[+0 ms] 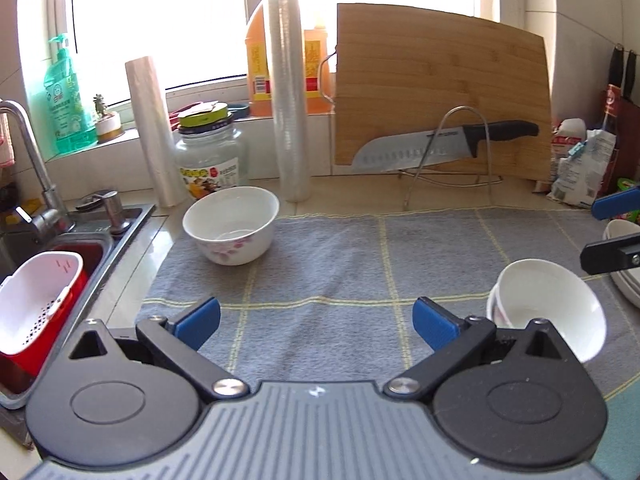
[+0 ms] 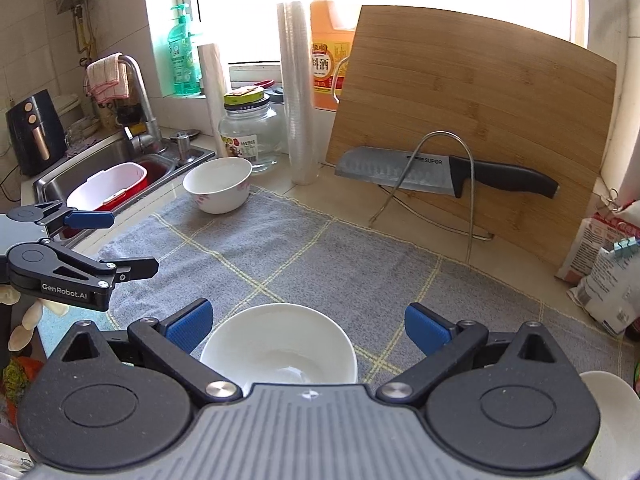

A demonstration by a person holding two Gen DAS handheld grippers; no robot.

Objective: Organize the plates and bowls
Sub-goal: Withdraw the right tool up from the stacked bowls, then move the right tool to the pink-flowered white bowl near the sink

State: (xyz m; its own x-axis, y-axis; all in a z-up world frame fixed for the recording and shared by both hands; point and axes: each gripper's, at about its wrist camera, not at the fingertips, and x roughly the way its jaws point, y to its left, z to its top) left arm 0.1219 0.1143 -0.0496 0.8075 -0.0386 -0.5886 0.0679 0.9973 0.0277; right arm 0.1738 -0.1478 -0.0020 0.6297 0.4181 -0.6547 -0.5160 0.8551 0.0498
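A white bowl with pink flowers (image 1: pixel 231 224) stands on the far left corner of the grey mat (image 1: pixel 340 264); it also shows in the right wrist view (image 2: pixel 218 184). A second white bowl (image 1: pixel 548 308) stands on the mat's right side, close under my right gripper (image 2: pixel 308 328), which is open with the bowl (image 2: pixel 280 348) between and below its fingers. My left gripper (image 1: pixel 316 322) is open and empty over the mat's near left part. It shows at the left of the right wrist view (image 2: pixel 116 240). White plates (image 1: pixel 624 276) are stacked at the right edge.
A sink (image 2: pixel 120 160) with a red-and-white basket (image 1: pixel 36 304) lies left. A bamboo cutting board (image 1: pixel 440 92), a knife (image 1: pixel 444 144) on a wire rack, a glass jar (image 1: pixel 210 156), film rolls (image 1: pixel 286 96) and oil bottles line the back. Bags (image 2: pixel 608 272) stand at the right.
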